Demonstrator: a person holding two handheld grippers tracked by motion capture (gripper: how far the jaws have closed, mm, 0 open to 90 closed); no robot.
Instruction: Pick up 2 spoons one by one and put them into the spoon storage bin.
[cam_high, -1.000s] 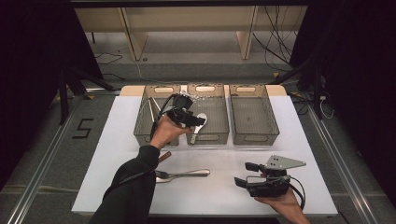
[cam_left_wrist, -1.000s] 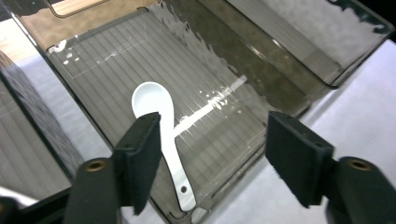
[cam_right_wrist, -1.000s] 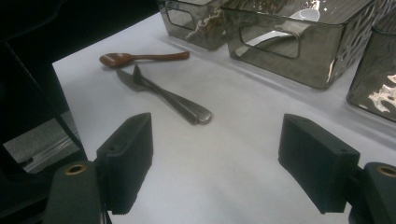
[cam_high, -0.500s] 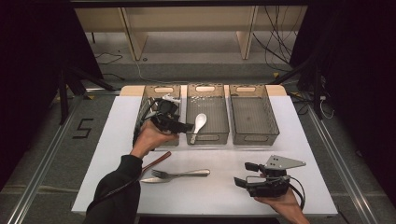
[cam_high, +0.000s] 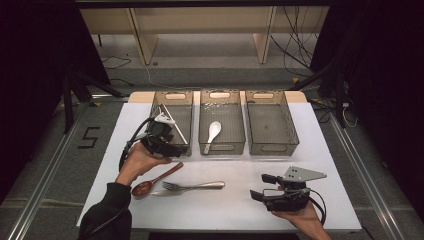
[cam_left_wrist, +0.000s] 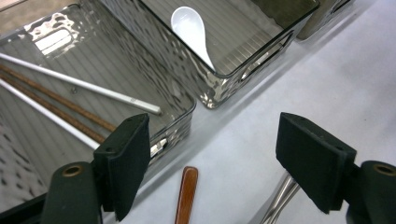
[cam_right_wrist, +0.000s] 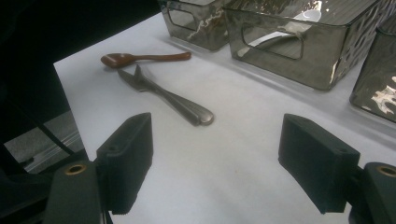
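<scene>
A white spoon (cam_high: 213, 132) (cam_left_wrist: 191, 32) lies in the middle bin (cam_high: 222, 148). My left gripper (cam_high: 175, 148) (cam_left_wrist: 219, 154) hovers over the front edge of the left bin (cam_high: 172, 94), which holds chopsticks (cam_high: 176, 127) (cam_left_wrist: 70, 84). Its jaws have just been opening and stand open with nothing between them. Below it on the white table lie a wooden spoon (cam_high: 152, 182) (cam_left_wrist: 187, 193) (cam_right_wrist: 140, 58) and a metal fork (cam_high: 192, 187) (cam_right_wrist: 168, 100). At the front right my right gripper (cam_high: 260, 186) (cam_right_wrist: 219, 158) rests open and empty, pointing left toward the fork.
The right bin (cam_high: 272, 148) has nothing in it. The three bins stand side by side along the far edge of the white table (cam_high: 240, 215). Dark floor, rails and cables surround the table.
My left gripper let go of the white spoon into the middle bin, then moved left and back toward the person to the left bin's front edge. The right gripper stayed still.
</scene>
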